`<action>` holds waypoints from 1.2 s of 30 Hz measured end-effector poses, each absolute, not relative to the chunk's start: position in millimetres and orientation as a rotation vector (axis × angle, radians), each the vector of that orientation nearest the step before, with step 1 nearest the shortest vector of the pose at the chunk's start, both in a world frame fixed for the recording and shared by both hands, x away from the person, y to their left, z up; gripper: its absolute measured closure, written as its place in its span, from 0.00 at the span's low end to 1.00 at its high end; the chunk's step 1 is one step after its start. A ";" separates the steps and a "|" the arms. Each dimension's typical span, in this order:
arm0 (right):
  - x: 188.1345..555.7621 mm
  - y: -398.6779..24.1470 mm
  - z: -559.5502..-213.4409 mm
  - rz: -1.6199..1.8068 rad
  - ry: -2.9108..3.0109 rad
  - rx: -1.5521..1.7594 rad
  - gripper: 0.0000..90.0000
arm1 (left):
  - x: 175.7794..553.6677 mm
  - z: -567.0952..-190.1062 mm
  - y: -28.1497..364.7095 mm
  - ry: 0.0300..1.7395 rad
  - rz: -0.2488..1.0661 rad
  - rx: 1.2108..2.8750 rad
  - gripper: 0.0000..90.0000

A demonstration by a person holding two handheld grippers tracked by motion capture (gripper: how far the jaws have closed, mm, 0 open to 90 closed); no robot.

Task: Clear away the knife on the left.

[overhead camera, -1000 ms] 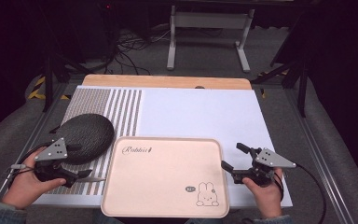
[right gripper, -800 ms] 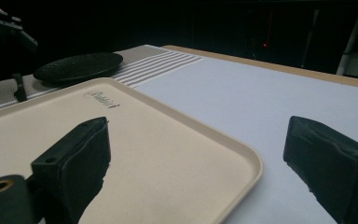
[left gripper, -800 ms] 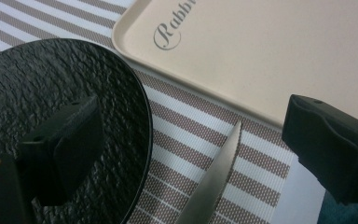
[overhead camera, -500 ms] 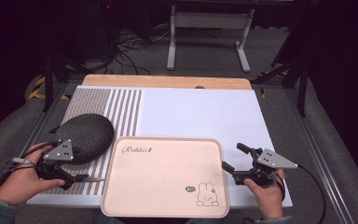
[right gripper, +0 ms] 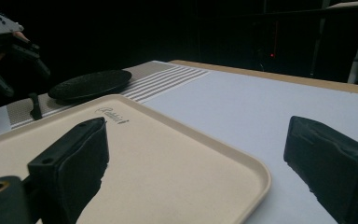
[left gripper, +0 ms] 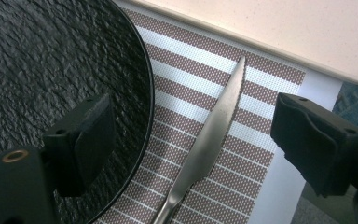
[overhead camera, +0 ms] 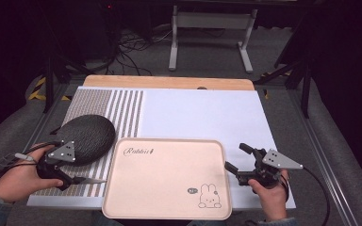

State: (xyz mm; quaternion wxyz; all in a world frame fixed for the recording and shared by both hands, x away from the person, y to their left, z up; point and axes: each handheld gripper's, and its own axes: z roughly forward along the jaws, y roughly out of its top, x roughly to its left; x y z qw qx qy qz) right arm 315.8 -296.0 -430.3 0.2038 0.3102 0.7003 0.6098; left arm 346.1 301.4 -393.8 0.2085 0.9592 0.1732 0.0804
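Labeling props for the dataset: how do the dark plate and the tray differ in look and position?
The plate is round, black and rough-textured; the tray is rectangular with rounded corners, pale beige and smooth, with a rabbit drawing and script lettering. The plate lies on the striped mat at the left; the tray lies in the middle, nearer the person, and is larger. Both lie flat and bear nothing.

Knife (left gripper: pixel 205 140): plain silver metal with a serrated blade, lying flat on the striped mat (overhead camera: pixel 101 106). It sits between the black plate (overhead camera: pixel 82 136) and the tray (overhead camera: pixel 165 176), tip toward the tray edge, clear of both. Plate: round, dark, rough-textured, flat on the mat. Tray: beige, rectangular, rounded corners, a rabbit print at one corner, nothing on it.
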 end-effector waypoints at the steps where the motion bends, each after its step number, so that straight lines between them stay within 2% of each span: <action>1: 316.4 -295.6 -430.6 1.698 1.957 0.865 0.08 | 346.6 -394.2 301.3 0.477 0.223 2.680 0.18; 14: 312.7 -293.7 -429.9 1.663 1.962 0.833 0.08 | 348.0 -401.7 304.8 0.381 0.164 2.784 0.22; 20: 312.9 -295.2 -430.5 1.686 1.950 0.840 0.08 | 347.5 -404.5 307.2 0.318 0.181 2.819 0.27; 24: 313.0 -295.4 -430.6 1.688 1.952 0.836 0.08 | 348.0 -405.1 308.3 0.263 0.203 2.887 0.25; 28: 313.0 -295.3 -430.7 1.691 1.954 0.834 0.08 | 350.2 -406.0 309.8 0.230 0.192 2.921 0.29; 32: 312.2 -296.0 -430.1 1.711 1.950 0.820 0.07 | 351.7 -407.1 310.9 0.172 0.177 2.967 0.38; 36: 312.0 -297.6 -430.2 1.740 1.942 0.811 0.07 | 353.9 -411.5 312.1 0.111 0.123 3.010 0.40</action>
